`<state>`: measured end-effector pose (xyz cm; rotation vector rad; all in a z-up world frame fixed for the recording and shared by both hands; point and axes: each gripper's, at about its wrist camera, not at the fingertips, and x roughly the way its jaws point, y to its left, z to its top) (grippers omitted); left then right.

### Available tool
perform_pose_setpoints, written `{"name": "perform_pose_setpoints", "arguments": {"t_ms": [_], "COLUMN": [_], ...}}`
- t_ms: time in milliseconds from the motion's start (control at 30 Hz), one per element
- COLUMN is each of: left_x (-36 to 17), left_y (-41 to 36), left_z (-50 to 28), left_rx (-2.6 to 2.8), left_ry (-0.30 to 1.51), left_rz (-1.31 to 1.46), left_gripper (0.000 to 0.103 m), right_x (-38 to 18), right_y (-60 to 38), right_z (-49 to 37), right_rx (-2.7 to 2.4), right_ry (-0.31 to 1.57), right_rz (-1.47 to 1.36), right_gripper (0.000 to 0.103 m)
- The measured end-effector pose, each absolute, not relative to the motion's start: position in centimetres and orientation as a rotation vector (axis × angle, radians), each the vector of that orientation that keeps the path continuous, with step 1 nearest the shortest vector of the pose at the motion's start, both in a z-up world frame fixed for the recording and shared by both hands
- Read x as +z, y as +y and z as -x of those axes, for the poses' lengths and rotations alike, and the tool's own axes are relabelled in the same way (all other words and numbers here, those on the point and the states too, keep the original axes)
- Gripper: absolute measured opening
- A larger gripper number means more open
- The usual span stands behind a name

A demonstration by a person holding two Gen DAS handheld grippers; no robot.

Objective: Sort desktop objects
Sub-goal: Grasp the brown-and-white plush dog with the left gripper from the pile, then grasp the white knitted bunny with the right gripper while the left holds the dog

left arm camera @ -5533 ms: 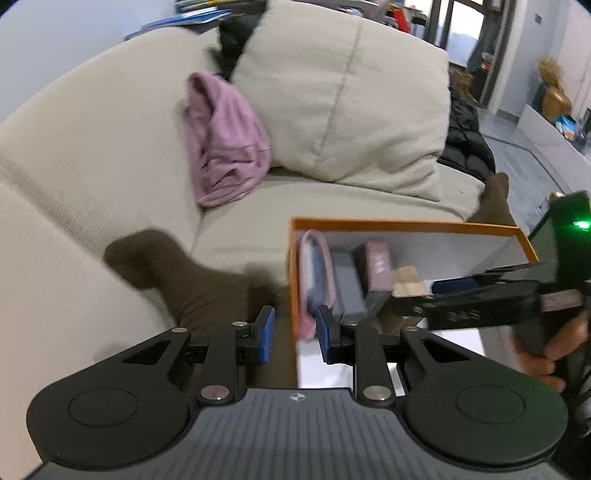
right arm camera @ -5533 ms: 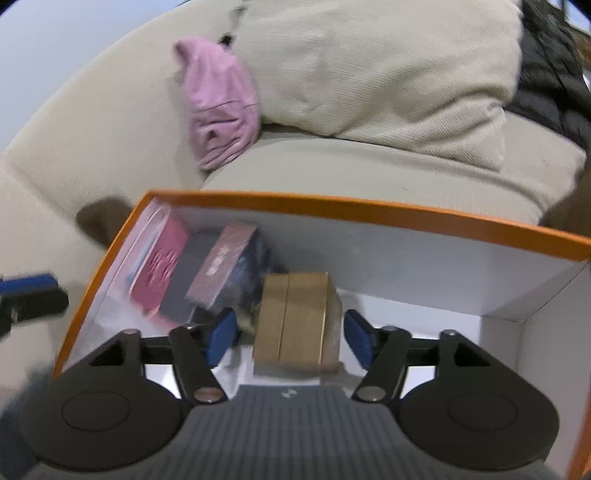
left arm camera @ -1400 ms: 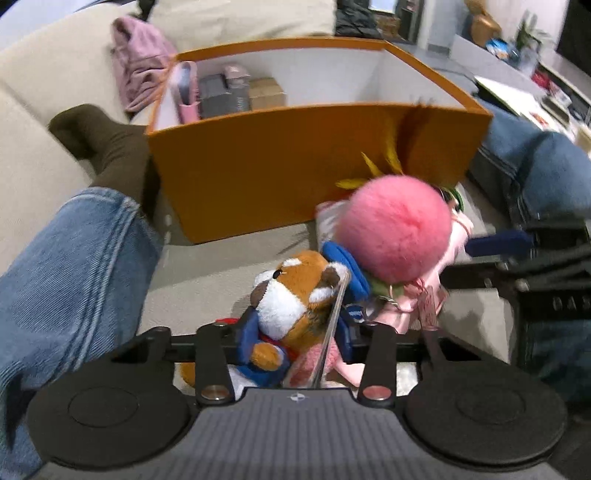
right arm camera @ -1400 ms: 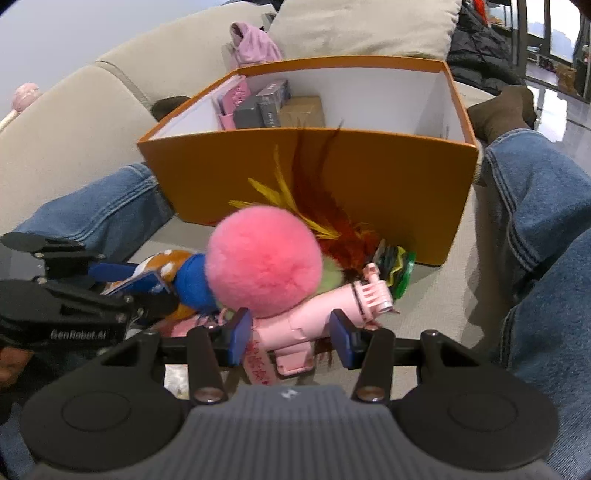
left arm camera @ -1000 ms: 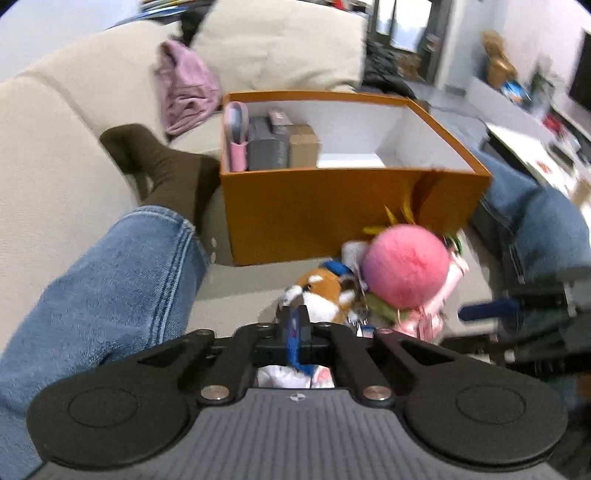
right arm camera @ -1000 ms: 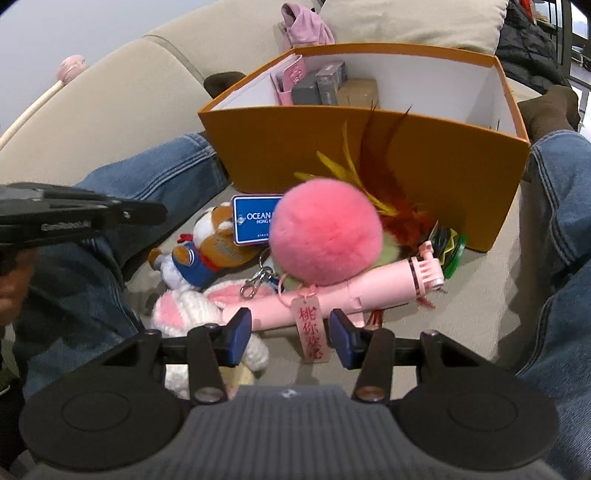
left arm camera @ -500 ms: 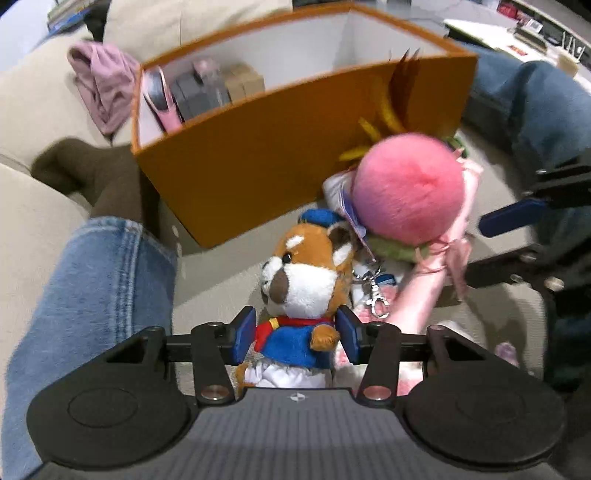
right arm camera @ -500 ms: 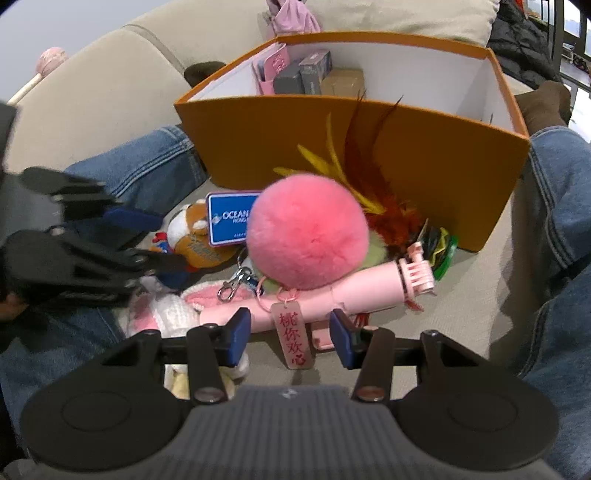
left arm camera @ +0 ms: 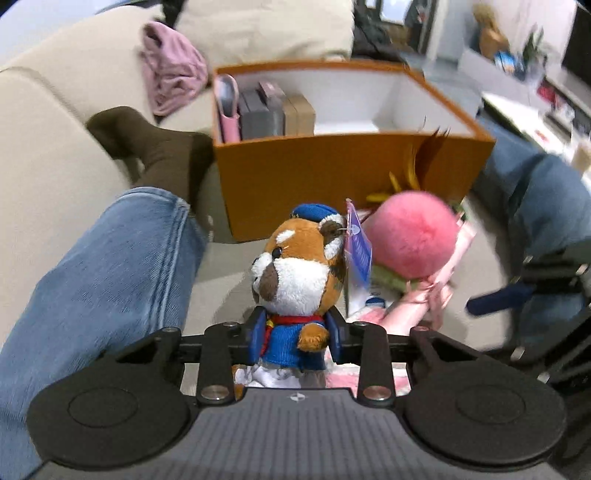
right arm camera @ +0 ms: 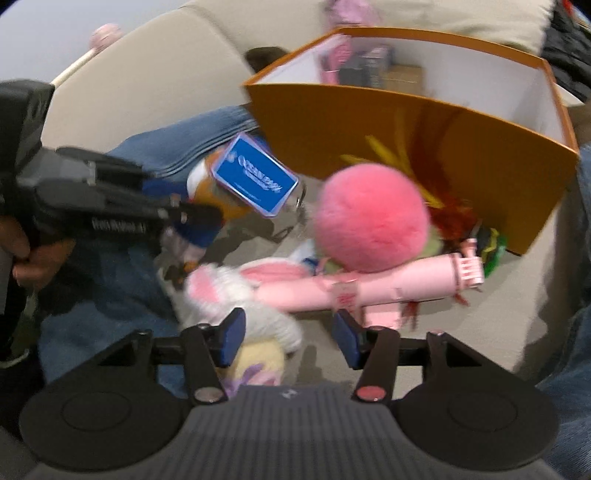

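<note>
My left gripper is shut on a small plush animal with a brown and white face, blue cap and blue jacket; it is held upright above the sofa seat, its blue tag dangling. The orange box stands behind it with several small boxes at its left end. A pink pompom, a pink stick, a white and pink plush rabbit and feathers lie in front of the box. My right gripper is open over the rabbit and stick.
The person's jeans-clad legs lie on both sides of the pile, a brown sock beside the box. A pink cloth and beige cushion lie behind on the sofa.
My left gripper has closed on the plush animal and lifted it off the seat. My right gripper has stayed open and shifted slightly left over the rabbit.
</note>
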<state>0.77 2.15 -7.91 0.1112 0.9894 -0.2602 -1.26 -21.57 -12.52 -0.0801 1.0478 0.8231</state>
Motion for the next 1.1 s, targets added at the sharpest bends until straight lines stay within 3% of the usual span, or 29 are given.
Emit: {"name": "perform_pose_setpoints", "arguments": {"t_ms": [167, 400, 767, 1100], "left_x": [-6.7, -6.8, -6.6, -6.5], "left_y": [2.6, 2.9, 3.7, 4.3], "left_z": [1.1, 1.9, 2.4, 2.4], "left_rx": [-0.232, -0.182, -0.143, -0.123], "left_ry": [0.965, 0.984, 0.975, 0.963], "left_rz": [-0.062, -0.012, 0.03, 0.051], "left_gripper": [0.038, 0.038, 0.038, 0.038], "right_x": [-13.3, -11.4, -15.2, -13.9], "right_y": [-19.8, -16.5, -13.0, -14.5], "right_z": [3.1, 4.4, 4.9, 5.0], "right_rx": [0.904, 0.96, 0.995, 1.004], "right_ry": [1.096, 0.896, 0.871, 0.835], "right_rz": [0.193, 0.419, 0.686, 0.655], "right_gripper": [0.065, 0.065, 0.069, 0.054]}}
